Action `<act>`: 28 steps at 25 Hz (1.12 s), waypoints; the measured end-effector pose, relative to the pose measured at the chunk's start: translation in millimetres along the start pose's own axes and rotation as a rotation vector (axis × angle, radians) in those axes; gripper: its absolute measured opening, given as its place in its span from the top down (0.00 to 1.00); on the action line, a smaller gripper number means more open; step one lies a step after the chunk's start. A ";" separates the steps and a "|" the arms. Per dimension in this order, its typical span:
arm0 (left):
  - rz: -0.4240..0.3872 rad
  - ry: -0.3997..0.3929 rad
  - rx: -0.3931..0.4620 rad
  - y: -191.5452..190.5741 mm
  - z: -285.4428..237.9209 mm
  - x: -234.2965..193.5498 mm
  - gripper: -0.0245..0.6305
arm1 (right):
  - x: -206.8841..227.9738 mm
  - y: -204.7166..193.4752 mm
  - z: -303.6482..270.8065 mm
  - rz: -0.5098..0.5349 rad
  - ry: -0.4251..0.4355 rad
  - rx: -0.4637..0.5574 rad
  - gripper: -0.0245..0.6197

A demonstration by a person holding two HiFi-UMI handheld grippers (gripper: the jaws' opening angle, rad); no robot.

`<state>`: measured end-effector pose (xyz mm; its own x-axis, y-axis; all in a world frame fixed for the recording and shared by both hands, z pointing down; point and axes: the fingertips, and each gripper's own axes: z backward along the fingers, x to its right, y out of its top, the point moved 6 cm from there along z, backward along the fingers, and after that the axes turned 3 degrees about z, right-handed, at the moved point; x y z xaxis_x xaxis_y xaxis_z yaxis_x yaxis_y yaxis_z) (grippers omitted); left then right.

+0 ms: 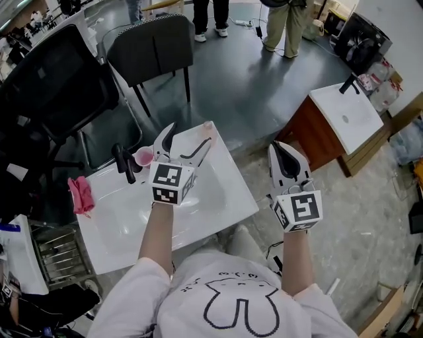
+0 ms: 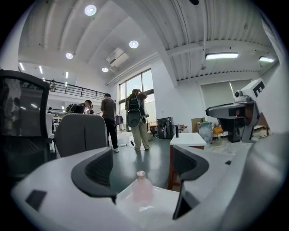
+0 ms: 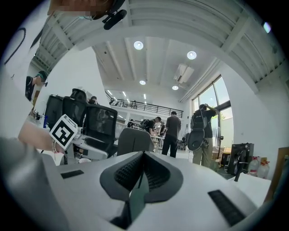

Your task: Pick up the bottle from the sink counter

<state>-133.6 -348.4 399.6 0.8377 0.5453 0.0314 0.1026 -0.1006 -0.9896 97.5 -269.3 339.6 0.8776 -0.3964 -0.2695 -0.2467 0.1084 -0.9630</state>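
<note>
A small pale pink translucent bottle (image 2: pixel 142 188) stands upright at the far corner of the white sink counter (image 1: pixel 218 198). In the head view the bottle (image 1: pixel 209 125) is only a small pink spot at that corner. My left gripper (image 1: pixel 190 134) hovers over the counter with its jaws wide open. Through the left gripper (image 2: pixel 143 168) view the bottle shows in the gap, a little beyond the pads, touching neither. My right gripper (image 1: pixel 285 155) hangs off the counter's right side above the floor, shut and empty, and its own view (image 3: pixel 141 173) shows the pads together.
A black faucet (image 1: pixel 123 163), a pink cup (image 1: pixel 143 156) and a pink cloth (image 1: pixel 81 195) sit at the counter's left. Black chairs (image 1: pixel 155 46) stand behind it. A second white-topped sink cabinet (image 1: pixel 347 115) stands to the right. People (image 1: pixel 284 20) stand far off.
</note>
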 end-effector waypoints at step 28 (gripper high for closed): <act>0.095 0.005 -0.290 -123.4 -143.6 -9.7 0.35 | 63.8 -106.9 -82.5 -0.122 0.087 -0.152 0.92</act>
<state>-77.4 -460.7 541.5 0.8535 0.5178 -0.0580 0.1716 -0.3845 -0.9070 145.9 -381.4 425.6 0.8675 -0.4763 -0.1433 -0.2057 -0.0813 -0.9752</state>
